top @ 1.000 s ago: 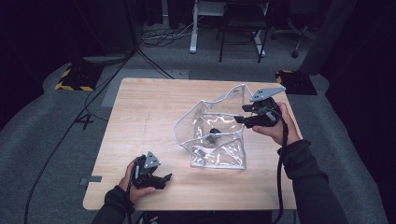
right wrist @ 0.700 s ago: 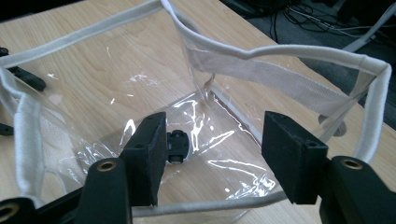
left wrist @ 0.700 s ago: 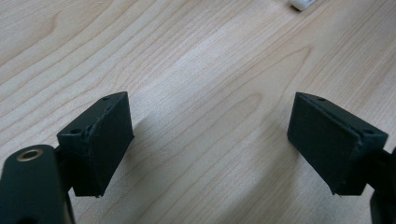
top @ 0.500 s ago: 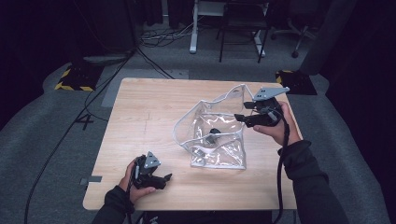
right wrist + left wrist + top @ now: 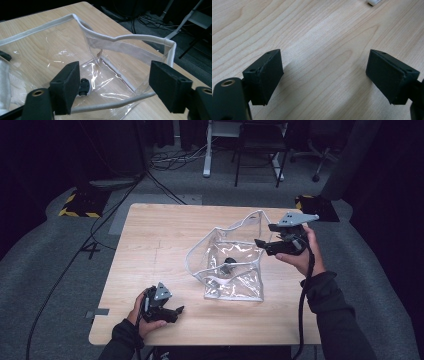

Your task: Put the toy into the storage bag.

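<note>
On the wooden table (image 5: 165, 235), a clear bag (image 5: 230, 262) gapes upward between two spread hand-held grippers.

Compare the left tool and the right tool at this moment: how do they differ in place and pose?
The left tool sits low at the table's near edge, aimed at bare wood; the right tool is held up at the clear bag's far rim. The left tool is well apart from the bag; the right tool points into its open mouth. Both are open and grip nothing.
</note>
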The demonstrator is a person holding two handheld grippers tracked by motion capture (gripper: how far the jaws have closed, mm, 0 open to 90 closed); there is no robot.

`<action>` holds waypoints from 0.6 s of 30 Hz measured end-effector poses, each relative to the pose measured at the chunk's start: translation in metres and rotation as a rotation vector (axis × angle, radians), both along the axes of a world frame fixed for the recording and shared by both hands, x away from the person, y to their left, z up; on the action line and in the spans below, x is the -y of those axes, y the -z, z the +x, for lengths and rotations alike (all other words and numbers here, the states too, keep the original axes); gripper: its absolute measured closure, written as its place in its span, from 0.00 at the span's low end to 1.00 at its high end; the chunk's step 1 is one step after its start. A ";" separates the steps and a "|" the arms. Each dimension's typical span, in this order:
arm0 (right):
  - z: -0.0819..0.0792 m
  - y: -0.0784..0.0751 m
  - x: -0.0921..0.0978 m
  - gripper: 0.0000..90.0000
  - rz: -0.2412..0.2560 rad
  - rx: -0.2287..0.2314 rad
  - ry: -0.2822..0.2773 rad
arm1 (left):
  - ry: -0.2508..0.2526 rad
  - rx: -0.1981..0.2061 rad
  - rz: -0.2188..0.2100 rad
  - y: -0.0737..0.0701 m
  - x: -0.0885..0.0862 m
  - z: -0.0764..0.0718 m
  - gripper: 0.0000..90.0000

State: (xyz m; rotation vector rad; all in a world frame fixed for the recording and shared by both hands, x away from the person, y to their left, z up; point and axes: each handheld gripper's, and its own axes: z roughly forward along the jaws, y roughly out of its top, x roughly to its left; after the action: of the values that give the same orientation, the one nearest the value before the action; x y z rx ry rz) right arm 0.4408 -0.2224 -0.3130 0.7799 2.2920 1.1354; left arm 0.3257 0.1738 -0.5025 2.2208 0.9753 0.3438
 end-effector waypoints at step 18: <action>-0.004 -0.006 0.026 0.23 0.053 0.051 0.106 | 0.000 0.000 0.000 0.000 0.000 0.000 0.16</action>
State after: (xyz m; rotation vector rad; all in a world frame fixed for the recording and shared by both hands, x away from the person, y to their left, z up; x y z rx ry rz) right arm 0.4366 -0.2481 -0.3069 0.8718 2.1598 1.1586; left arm 0.3257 0.1738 -0.5025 2.2205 0.9756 0.3439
